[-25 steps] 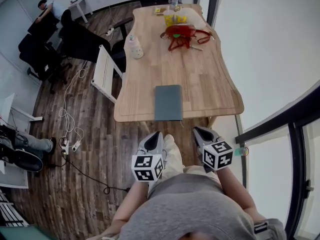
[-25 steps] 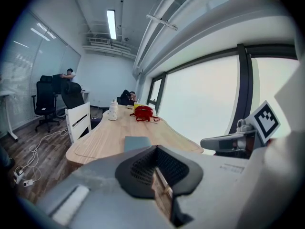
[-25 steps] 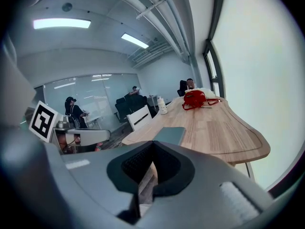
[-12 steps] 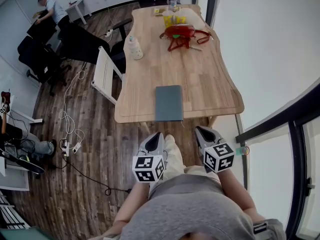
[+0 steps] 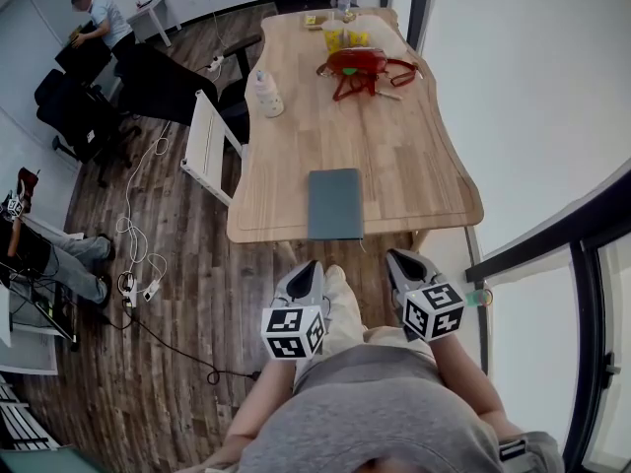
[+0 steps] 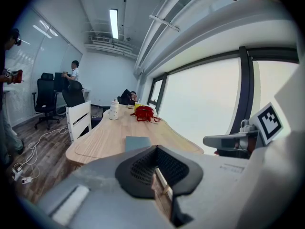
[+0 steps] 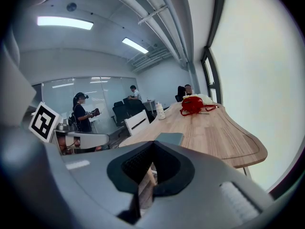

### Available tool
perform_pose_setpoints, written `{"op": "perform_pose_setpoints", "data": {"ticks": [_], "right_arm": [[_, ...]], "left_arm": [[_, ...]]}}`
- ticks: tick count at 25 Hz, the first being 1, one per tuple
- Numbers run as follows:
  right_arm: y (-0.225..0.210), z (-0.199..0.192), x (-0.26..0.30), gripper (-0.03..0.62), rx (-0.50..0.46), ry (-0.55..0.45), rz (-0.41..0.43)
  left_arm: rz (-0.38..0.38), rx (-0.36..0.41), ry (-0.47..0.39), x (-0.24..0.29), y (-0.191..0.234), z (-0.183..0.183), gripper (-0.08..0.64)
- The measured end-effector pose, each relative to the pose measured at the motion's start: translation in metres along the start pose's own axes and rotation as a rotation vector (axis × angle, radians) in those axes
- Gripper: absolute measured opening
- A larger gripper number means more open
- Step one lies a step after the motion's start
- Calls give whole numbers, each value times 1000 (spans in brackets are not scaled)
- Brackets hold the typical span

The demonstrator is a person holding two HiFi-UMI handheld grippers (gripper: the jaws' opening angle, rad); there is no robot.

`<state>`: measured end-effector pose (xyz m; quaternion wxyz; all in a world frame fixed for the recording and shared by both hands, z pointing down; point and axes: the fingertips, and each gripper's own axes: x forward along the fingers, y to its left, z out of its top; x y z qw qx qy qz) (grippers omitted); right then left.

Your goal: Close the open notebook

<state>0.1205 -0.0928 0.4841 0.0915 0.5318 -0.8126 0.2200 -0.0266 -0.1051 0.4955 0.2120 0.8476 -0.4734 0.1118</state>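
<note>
A grey-green notebook [image 5: 335, 204] lies closed and flat at the near edge of the wooden table [image 5: 394, 156]. It also shows in the left gripper view [image 6: 137, 142] and the right gripper view [image 7: 170, 138]. Both grippers hang side by side in front of the person's body, short of the table edge and apart from the notebook. My left gripper [image 5: 308, 267] has its jaws together with nothing between them [image 6: 157, 149]. My right gripper [image 5: 396, 256] is likewise shut and empty [image 7: 152, 144].
A red bag [image 5: 355, 67], a white bottle [image 5: 264, 94] and yellow items [image 5: 345, 35] sit further back on the table. A white chair [image 5: 207, 141] stands at its left side. Cables [image 5: 138, 254] lie on the wood floor, and people and black office chairs are at the far left.
Neither the grippers nor the notebook has moved. The people at the far left of the room have shifted.
</note>
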Motion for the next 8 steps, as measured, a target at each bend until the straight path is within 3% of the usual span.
{"op": "perform_pose_setpoints", "data": {"ticks": [8], "right_arm": [[1, 1, 7, 0, -5, 5, 8]], "left_arm": [[4, -2, 4, 4, 6, 1, 6]]}}
